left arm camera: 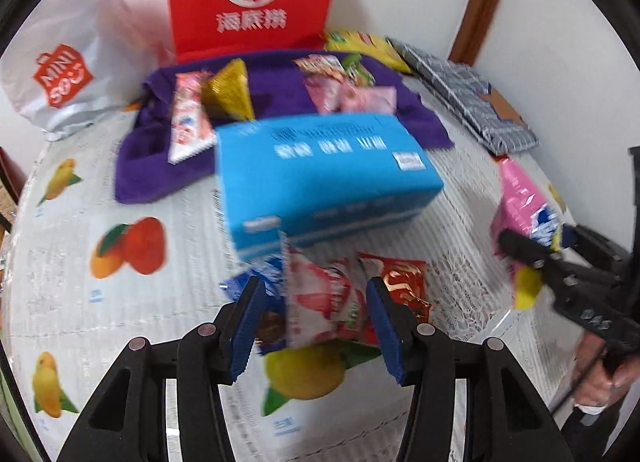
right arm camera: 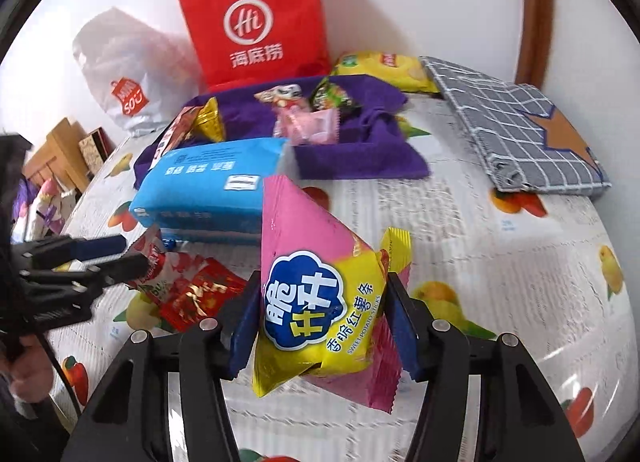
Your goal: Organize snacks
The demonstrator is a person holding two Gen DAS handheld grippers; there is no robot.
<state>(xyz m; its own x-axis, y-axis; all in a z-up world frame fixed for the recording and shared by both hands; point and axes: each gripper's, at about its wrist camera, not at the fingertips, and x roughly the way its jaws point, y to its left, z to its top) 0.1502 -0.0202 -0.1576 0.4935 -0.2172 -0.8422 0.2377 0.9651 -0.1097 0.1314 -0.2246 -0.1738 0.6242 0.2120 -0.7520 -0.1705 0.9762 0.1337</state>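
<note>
Pink snack pack [right arm camera: 320, 302] clamped in right hand-held gripper [right arm camera: 322, 326].

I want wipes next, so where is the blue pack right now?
The blue pack lies mid-table in both views, its far edge on the purple cloth, with the loose snacks just in front of it.

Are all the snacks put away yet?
Not yet. Several packets already lie in the purple cloth tray. The right gripper holds the pink sweet potato sticks bag. The left gripper straddles the red-and-white packet; the red packet remains.
</note>
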